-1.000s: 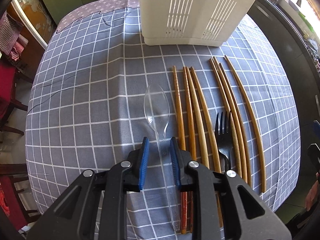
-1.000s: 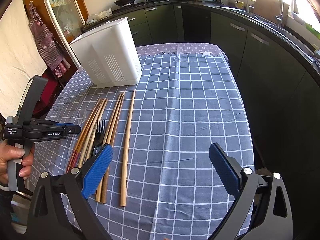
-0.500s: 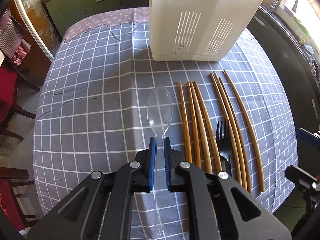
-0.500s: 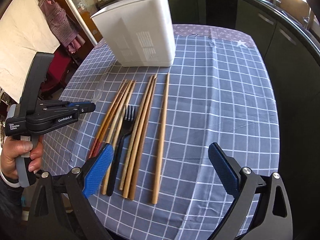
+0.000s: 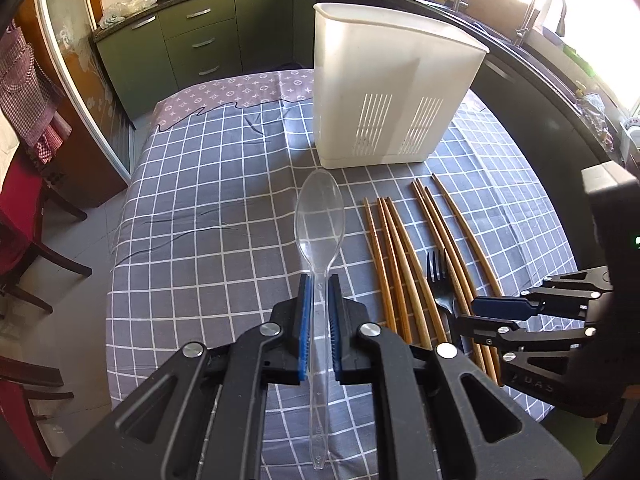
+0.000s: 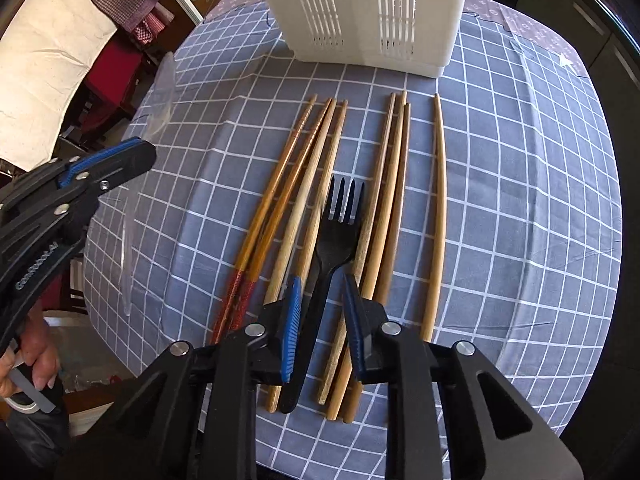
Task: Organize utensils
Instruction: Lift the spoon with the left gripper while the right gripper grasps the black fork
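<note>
Left wrist view is showing the left gripper (image 5: 318, 312) clenched on a clear plastic spoon (image 5: 320, 224), its blue pads pressing the handle on both sides. The spoon is being carried clear of the counter (image 5: 200, 200), its long axis running along the gripper's fingers, bowl pointing forward toward the white utensil holder (image 5: 384, 96) and handle end trailing back under the gripper body.

Right wrist view is showing the right gripper (image 6: 320, 312) pointing steeply down over the black plastic fork (image 6: 328, 264). Its jaws have just been closing and are now standing narrow, with the fork's handle between them; I cannot tell whether the pads are already pressing on it. The fork is lying flat on the checked tablecloth among the wooden chopsticks (image 6: 400, 184), tines pointing toward the utensil holder and handle toward the camera, its long axis roughly parallel to the chopsticks.

Only the left wrist view is giving the holder's open top and the kitchen cabinets behind it. Only the right wrist view is showing the red-patterned ends of two chopsticks and the person's hand (image 6: 30, 356) gripping the left gripper's handle.
</note>
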